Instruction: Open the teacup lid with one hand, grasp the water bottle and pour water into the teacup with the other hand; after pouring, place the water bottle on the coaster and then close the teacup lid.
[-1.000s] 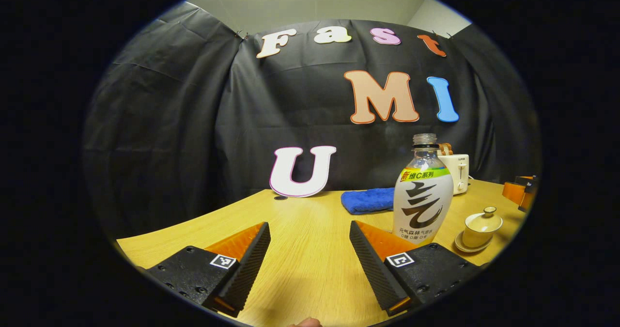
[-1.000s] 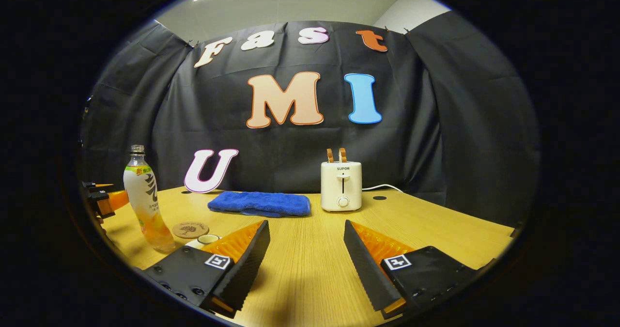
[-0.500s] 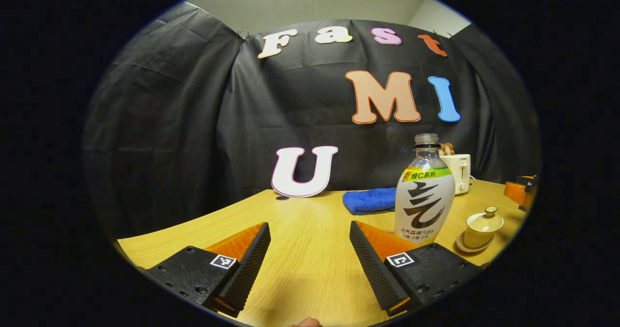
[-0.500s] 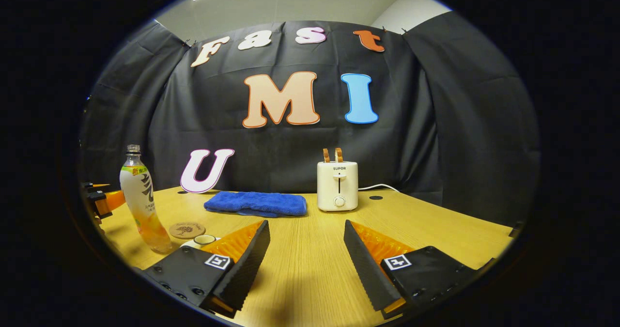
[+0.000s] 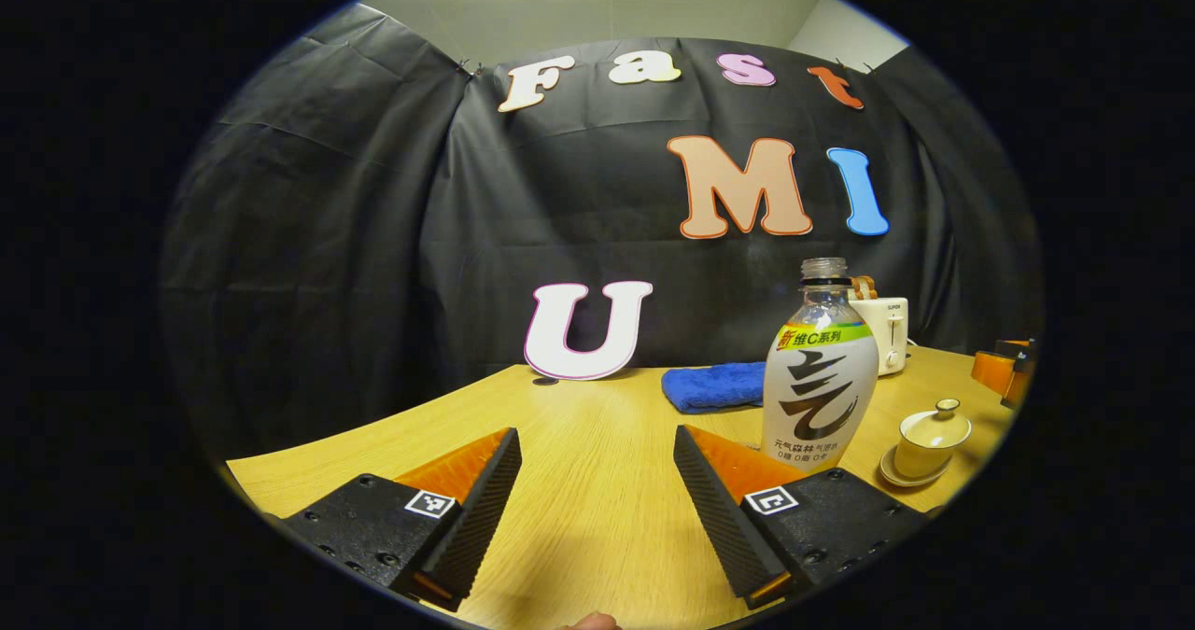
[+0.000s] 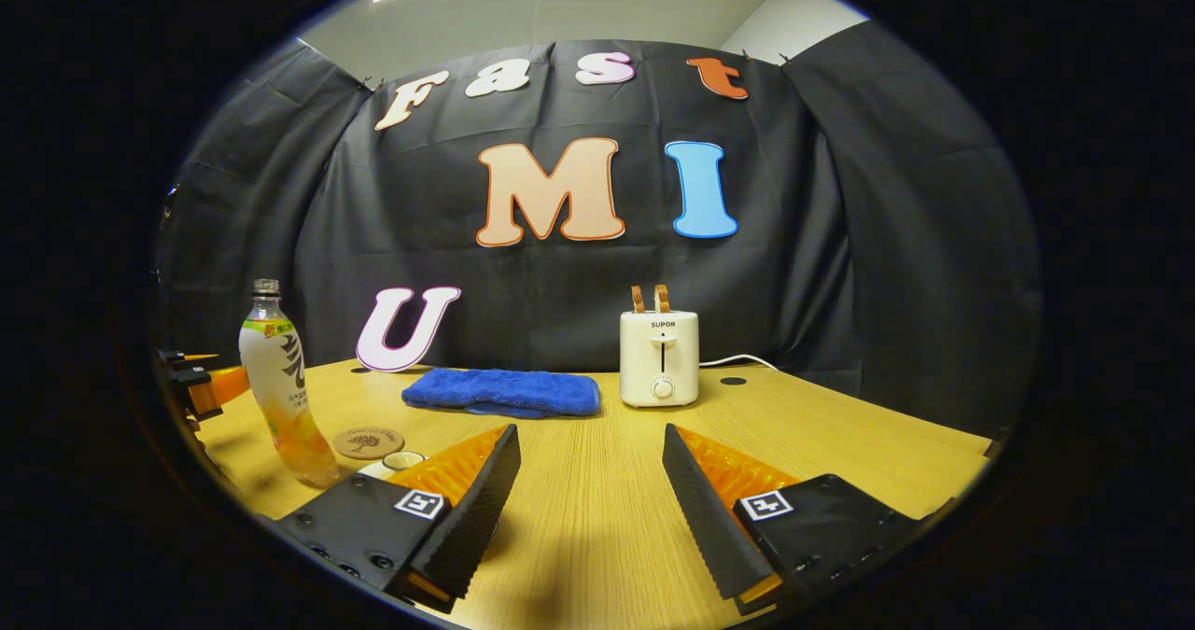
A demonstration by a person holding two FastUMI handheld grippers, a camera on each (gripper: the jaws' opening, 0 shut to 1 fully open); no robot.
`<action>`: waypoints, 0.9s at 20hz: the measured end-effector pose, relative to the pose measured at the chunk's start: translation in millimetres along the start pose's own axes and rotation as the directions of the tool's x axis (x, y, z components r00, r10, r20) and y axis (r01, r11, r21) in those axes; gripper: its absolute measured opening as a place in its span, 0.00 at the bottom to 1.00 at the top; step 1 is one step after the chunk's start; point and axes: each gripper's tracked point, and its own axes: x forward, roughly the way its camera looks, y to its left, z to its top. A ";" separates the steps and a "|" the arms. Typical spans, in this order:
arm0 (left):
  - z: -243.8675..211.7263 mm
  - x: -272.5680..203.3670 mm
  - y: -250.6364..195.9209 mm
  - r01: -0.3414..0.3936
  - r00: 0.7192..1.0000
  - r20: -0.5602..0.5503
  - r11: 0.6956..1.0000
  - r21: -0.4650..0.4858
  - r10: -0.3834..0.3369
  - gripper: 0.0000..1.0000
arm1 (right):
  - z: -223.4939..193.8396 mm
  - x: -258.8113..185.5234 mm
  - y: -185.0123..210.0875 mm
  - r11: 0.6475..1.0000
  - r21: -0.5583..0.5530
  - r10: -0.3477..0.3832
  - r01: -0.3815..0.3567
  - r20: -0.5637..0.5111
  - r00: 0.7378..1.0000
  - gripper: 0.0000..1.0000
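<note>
While both tools hover low over the wooden desk (image 5: 597, 481), the left hand-held gripper (image 5: 597, 495) has its two fingers spread wide with nothing between them, only bare wood in the gap. Just beyond its right finger, in the left gripper view, stands the water bottle (image 5: 820, 369), upright, uncapped, with a little orange-tinted liquid at its base as the right gripper view shows. To the right of the bottle and near it sits the teacup (image 5: 932, 436) on a small saucer, its lid (image 5: 936, 417) on top with a round knob. Behind the bottle lies a folded blue towel (image 5: 714, 385), and farther back a white toaster (image 5: 889, 331) peeks out beside the bottle's neck. At the far right edge, part of the other tool shows.

The right hand-held gripper (image 6: 590, 495) is likewise spread, holding nothing. Past its left finger, in the right gripper view, the rim of the teacup (image 6: 401, 460) is partly hidden by that finger. Just behind it lies the round coaster (image 6: 368, 442), flat on the desk and bare, with the water bottle (image 6: 285, 387) standing beside it, apart from it. The blue towel (image 6: 502, 393) and the white toaster (image 6: 661, 357), two slices standing in its slots, are near the back wall.
</note>
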 end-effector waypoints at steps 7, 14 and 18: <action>0.3 -0.3 0.3 0.000 1.000 0.000 1.000 -0.001 0.000 0.96 | -10.5 1.0 22.6 0.994 0.004 0.107 -0.107 -0.058 0.993 0.94; -0.6 0.4 0.0 0.001 1.000 -0.001 1.000 0.000 -0.001 0.96 | 3.7 -2.8 52.3 0.980 -0.020 0.195 -0.197 -0.052 0.979 0.95; -0.6 0.4 -0.6 0.001 1.000 0.000 1.000 0.001 -0.001 0.96 | 7.0 -4.0 76.7 0.965 -0.020 0.261 -0.263 -0.061 0.963 0.96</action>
